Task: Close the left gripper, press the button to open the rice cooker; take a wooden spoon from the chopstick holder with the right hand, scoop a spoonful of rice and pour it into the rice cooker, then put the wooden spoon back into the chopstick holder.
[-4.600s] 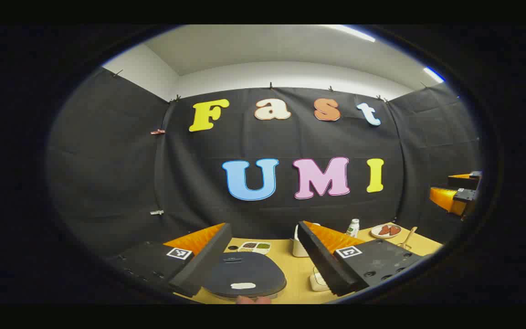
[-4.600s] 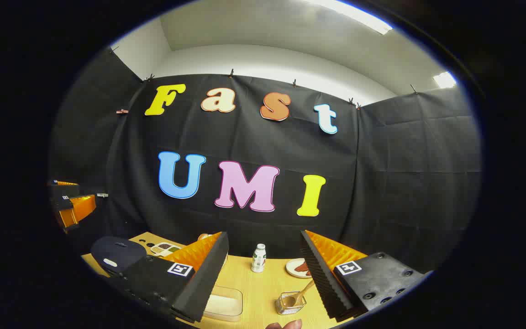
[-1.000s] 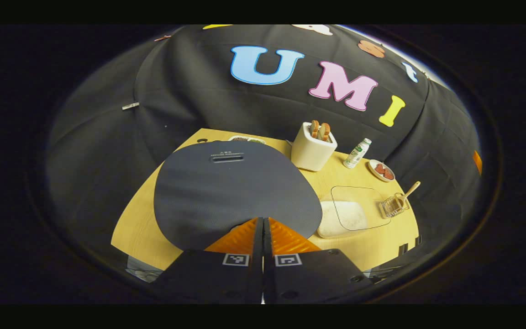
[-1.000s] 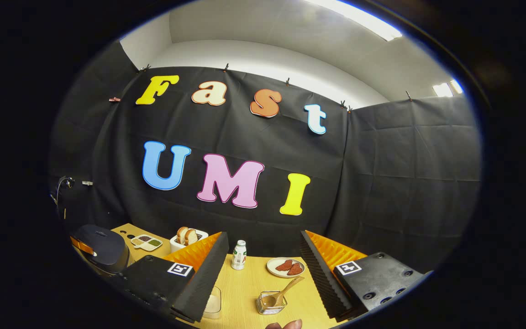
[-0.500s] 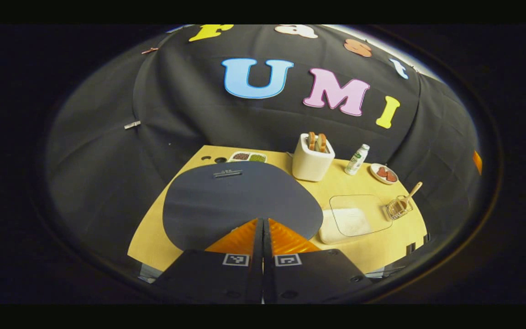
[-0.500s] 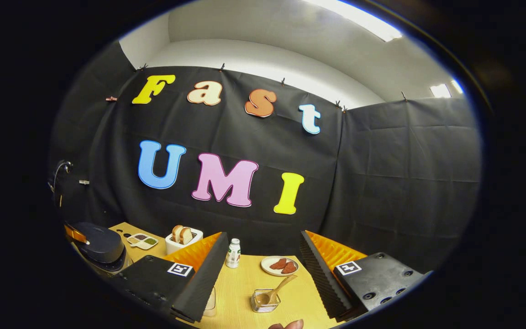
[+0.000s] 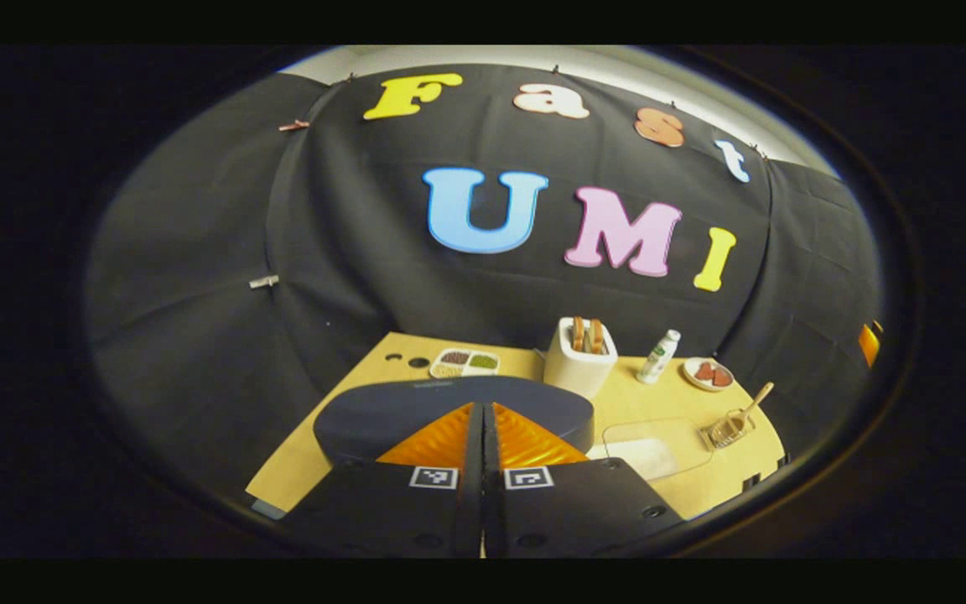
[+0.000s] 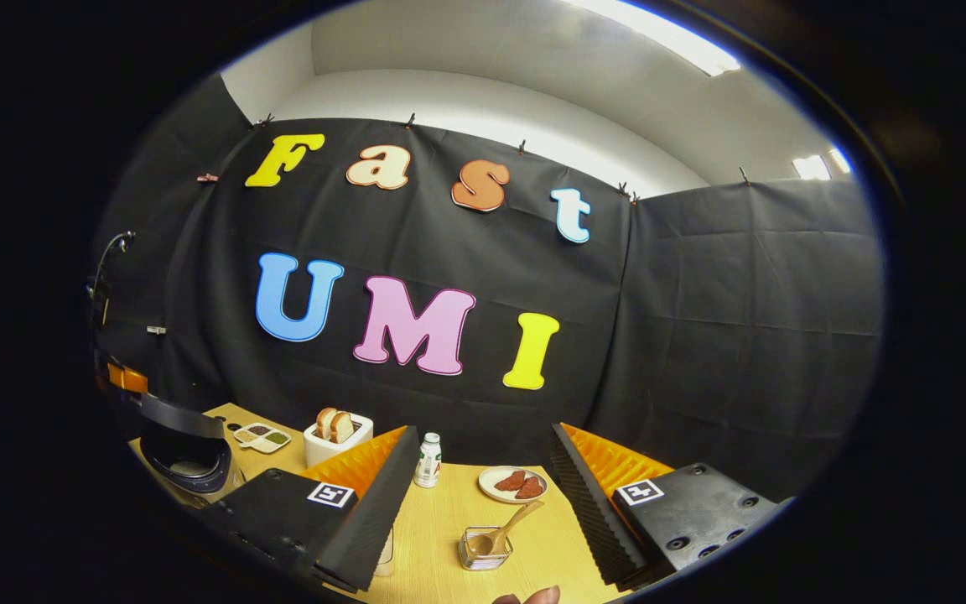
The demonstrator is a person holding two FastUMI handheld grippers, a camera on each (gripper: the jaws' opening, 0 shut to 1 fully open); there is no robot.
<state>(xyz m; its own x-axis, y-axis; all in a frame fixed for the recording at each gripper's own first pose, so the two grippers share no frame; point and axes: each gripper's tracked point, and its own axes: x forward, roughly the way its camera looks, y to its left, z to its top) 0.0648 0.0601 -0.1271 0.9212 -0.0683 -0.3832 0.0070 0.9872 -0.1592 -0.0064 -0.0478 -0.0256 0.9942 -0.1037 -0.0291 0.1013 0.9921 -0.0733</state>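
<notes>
With its fingers pressed together and gripping nothing, the left claw point(image 7: 483, 419) is sitting at the rice cooker point(image 8: 185, 453), lower left, lid ajar, while the right claw point(image 8: 483, 470) is gaping empty toward the wooden spoon point(image 8: 504, 528) in its holder.

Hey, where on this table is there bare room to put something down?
Bare wood lies between the bottle, the plate and the spoon holder. The back-left corner by the small tray is also bare. It is crowded around the rice cooker, toaster and clear box.
</notes>
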